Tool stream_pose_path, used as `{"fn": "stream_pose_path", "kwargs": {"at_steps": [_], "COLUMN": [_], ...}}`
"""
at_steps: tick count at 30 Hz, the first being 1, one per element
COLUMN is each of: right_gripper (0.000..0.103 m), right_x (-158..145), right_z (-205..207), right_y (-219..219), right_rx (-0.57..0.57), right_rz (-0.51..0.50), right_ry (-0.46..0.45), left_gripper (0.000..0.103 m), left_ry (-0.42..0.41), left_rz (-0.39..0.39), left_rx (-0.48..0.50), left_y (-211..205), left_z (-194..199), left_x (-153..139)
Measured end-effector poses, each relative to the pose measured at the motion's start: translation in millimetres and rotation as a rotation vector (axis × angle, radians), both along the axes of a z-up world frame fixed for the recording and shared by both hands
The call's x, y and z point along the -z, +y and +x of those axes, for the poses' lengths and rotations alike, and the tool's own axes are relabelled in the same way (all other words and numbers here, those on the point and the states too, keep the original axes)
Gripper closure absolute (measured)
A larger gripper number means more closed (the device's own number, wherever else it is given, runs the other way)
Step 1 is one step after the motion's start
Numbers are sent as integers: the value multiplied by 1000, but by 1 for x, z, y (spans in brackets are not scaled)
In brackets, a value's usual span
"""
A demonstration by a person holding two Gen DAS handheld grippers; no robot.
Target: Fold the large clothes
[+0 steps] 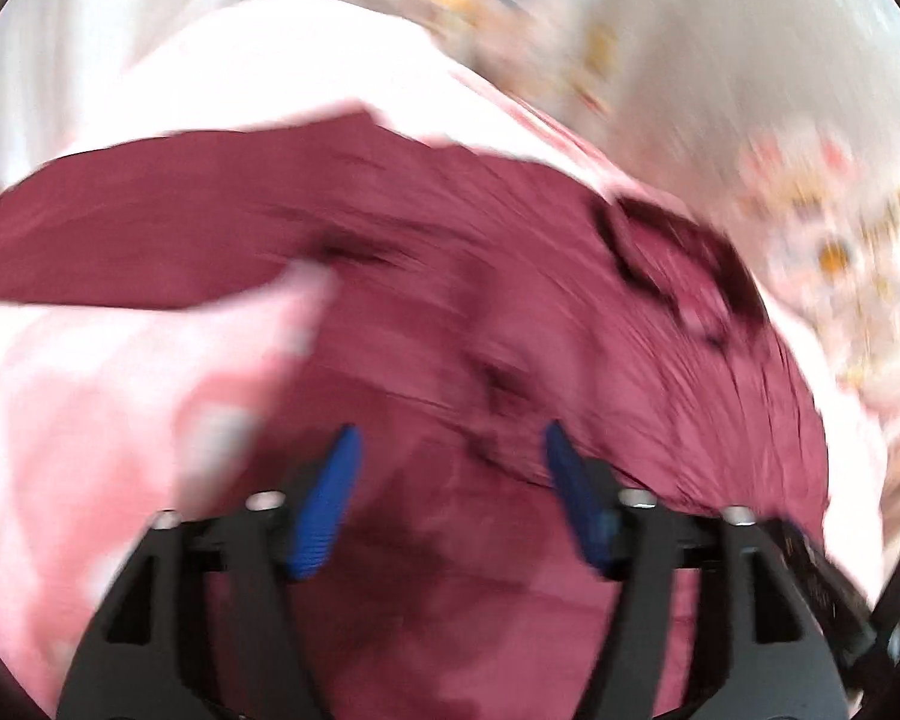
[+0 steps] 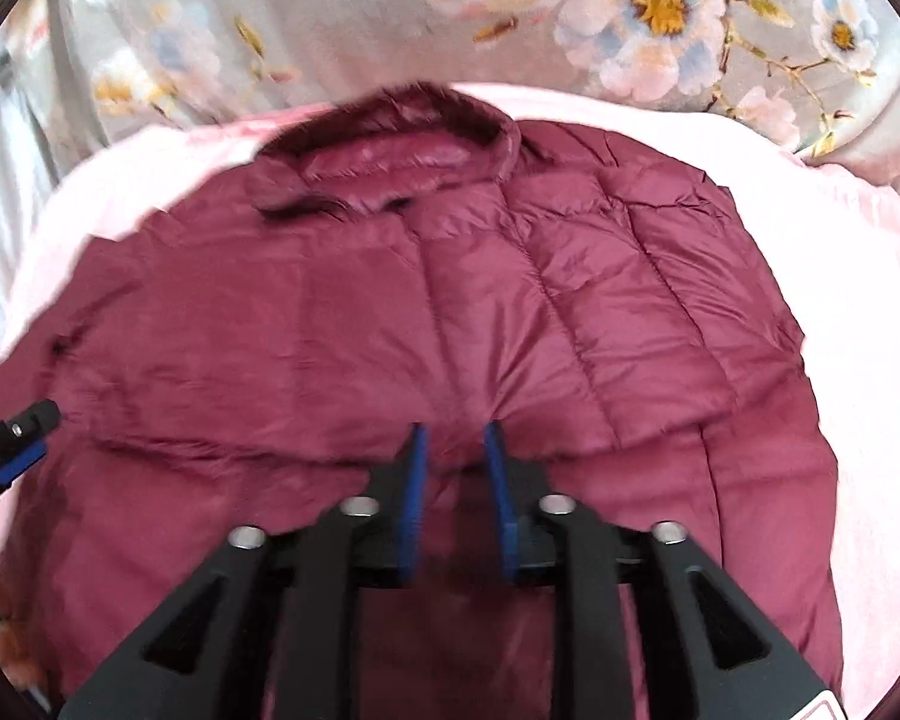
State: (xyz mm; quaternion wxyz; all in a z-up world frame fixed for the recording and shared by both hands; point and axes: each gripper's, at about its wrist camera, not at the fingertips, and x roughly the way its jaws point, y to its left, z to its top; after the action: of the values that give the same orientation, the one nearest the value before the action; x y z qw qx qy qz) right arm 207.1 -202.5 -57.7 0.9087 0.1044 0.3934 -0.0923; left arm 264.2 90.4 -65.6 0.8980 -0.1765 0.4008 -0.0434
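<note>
Right now we see the jacket, a maroon quilted puffer, spread over a pink blanket that lies on a grey floral sheet. Its collar sits at the far end in our right wrist view, partly turned up, with stitched panels running down the right side of the body. The near hem reaches under both of our tools.

Our right gripper hangs just over the jacket's middle, and its blue pads stand a little apart; fabric shows in the gap between them, but we cannot tell whether they pinch it. At the left edge of that view our left gripper pokes in over the jacket's left side.

From the left wrist the picture is smeared by motion. Our left gripper has its jaws wide apart over the maroon cloth, holding nothing, with its pads clear of the fabric as far as we can tell. A dark fold or opening shows in the jacket to the upper right, too blurred to name. The blanket fills the left of this view and shows beyond the jacket's far edge, with the sheet behind.
</note>
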Motion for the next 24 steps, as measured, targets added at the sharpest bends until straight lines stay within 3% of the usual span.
{"fn": "stream_pose_path", "kwargs": {"at_steps": [6,12,14,17,20,21,24], "right_gripper": [68,67,67,66,64,64,64], "right_x": [-6,1,3,5,6,7,5], "right_z": [-29,-35,-36,-36,-37,-37,-40], "right_y": [34,58,63,67,67,66,62], "right_rx": [-81,-132,-141,-143,-142,-136,-124], "right_rz": [35,46,44,43,41,41,45], "right_ry": [-1,35,45,54,60,62,59], "left_gripper": [34,35,37,46,81,97,100], "left_ry": [56,73,67,53,63,67,34], "left_rz": [-72,-188,-247,-248,-242,-250,-222], "left_rx": [-393,-714,-734,-748,-703,-685,-629], "left_y": [162,280,298,301,296,299,280], "left_z": [-9,-22,-21,-15,0,4,14], "left_x": [2,22,30,32,32,33,18]}}
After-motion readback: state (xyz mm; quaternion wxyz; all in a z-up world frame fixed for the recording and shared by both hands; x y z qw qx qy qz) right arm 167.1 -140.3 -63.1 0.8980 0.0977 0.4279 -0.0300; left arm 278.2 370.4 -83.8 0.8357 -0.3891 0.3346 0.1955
